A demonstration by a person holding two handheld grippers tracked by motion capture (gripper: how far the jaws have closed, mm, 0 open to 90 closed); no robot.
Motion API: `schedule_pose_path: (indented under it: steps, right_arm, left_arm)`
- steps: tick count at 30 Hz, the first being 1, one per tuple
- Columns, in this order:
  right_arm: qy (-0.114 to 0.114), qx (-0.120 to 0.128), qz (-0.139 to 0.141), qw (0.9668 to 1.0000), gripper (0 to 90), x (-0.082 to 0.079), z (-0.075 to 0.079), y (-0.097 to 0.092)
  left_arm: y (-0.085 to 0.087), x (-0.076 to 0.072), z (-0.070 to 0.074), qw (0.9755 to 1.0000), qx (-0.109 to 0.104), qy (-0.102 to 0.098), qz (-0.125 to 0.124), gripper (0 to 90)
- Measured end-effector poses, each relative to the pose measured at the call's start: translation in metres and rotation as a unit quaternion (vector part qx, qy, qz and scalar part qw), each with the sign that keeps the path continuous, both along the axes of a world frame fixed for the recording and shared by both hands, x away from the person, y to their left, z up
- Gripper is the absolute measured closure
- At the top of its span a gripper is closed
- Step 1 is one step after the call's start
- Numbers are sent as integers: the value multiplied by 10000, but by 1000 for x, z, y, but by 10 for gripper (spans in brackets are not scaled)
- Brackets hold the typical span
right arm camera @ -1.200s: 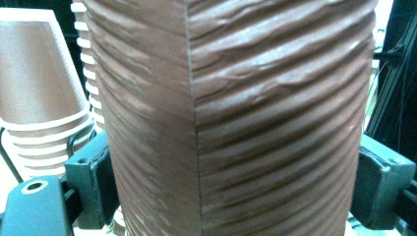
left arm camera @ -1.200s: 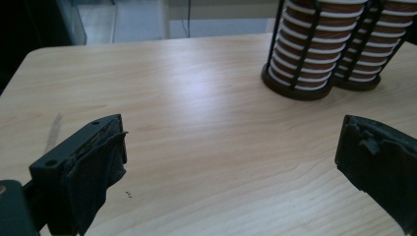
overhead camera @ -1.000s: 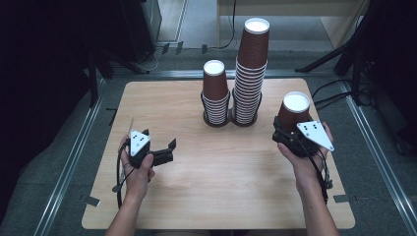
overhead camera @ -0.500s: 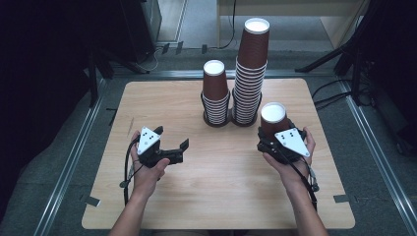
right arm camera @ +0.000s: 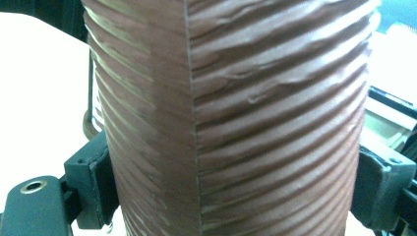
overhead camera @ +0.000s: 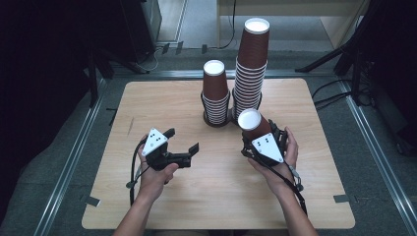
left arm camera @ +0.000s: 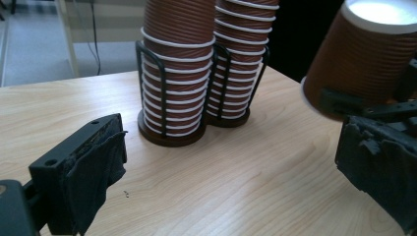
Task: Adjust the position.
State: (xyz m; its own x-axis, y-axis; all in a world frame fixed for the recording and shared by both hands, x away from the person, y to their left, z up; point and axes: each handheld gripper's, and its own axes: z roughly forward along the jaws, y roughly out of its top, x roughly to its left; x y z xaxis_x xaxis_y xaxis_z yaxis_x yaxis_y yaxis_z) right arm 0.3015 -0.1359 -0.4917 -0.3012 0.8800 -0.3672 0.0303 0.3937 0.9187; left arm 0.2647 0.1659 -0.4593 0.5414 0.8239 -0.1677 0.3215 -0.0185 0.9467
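Your right gripper [overhead camera: 259, 132] has its jaws clamped on the ribbed sides of a single brown paper cup [overhead camera: 252, 126]. The right gripper view confirms the hold: the cup wall [right arm camera: 231, 118] sits squeezed between both pads. The cup is carried upside down, its white base up, tilted a little, off the table [overhead camera: 305, 206] and just in front of the two stacks.

Your left gripper [overhead camera: 183, 146] is empty, its jaws standing apart. It hangs over the bare wood, well to the left of the held cup and pointed toward it. In the left gripper view the held cup [left arm camera: 364, 54] appears between that gripper's jaws but farther off, not touching them.

The short stack [overhead camera: 215, 96] and the tall stack [overhead camera: 250, 69] stand side by side in a black wire holder [left arm camera: 152, 93] at the far middle of the table, both upside down.

Judgement: one cup is separated and in hand; that part looks done. Left to do is the placing of it, or a handover to your left gripper. Which of the two is intended cannot be told. No loose cups stand on the table so far.
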Motion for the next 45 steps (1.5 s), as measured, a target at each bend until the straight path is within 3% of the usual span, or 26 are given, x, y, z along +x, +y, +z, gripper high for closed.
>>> schedule_pose_path:
  steps: [11,12,14,17,26,34,41,45]
  right_arm:
    - [-229,-540,487,9971,116,-6,-8,28]
    - [-315,-697,536,9956,116,-8,-10,33]
    - [-417,-783,637,9940,116,-10,-11,37]
    - [-456,-811,703,9932,116,-12,-11,40]
    - [-692,-1144,999,9860,114,-19,-13,53]
    - [-795,-1152,1204,9828,112,-24,-12,59]
    - [-888,-1228,1493,9771,110,-29,-13,65]
    - [-922,-1186,1597,9757,110,-31,-12,67]
  left_arm:
    - [-13,-6,7,9990,-84,-51,-442,0]
    - [-14,-6,7,9988,-93,-52,-468,0]
    - [-17,-7,6,9985,-71,-23,-539,0]
    - [-20,-7,5,9980,-20,-4,-624,0]
    - [-28,-10,4,9970,5,-14,-779,0]
    - [-32,-11,4,9958,19,-37,-911,0]
    - [-34,-13,4,9951,35,-93,-988,29]
    - [-35,-14,4,9942,37,-135,-1064,49]
